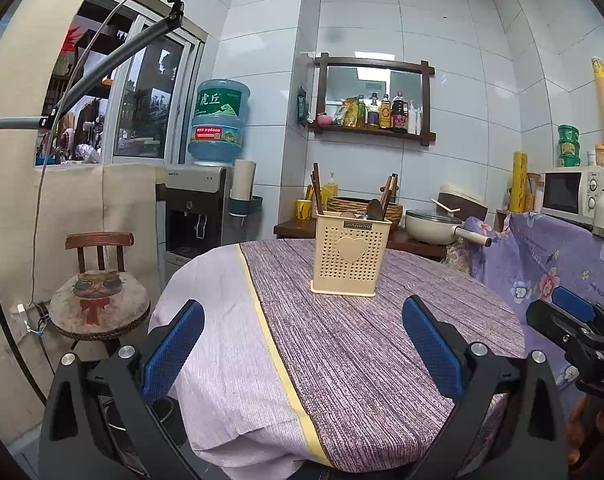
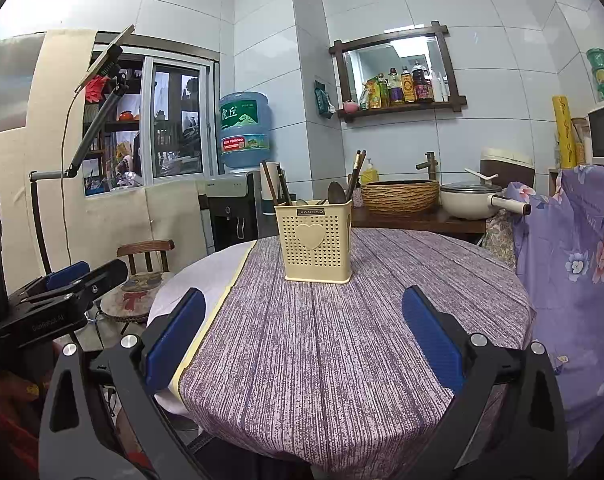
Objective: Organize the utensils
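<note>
Both grippers hang over the near edge of the table [image 2: 342,360] with nothing in them: your left gripper [image 1: 302,344] has its blue pads spread wide, and your right gripper [image 2: 302,336] is spread just as wide. Straight ahead of each, well beyond the fingertips, stands the holder [image 1: 349,254], upright on the purple cloth, with chopsticks [image 2: 271,184] and a spoon [image 2: 335,193] already standing in it. No loose utensil shows on the cloth between the pads and the holder, so the sorting looks finished, or else not begun, and you cannot tell which from here. If anything remains, your next move calls for finding it first: nothing lies within reach of either gripper. Should you mean to regroup what is in the holder, go in from above, pinch one handle only, and keep the other gripper ready to steady the light plastic wall.
</note>
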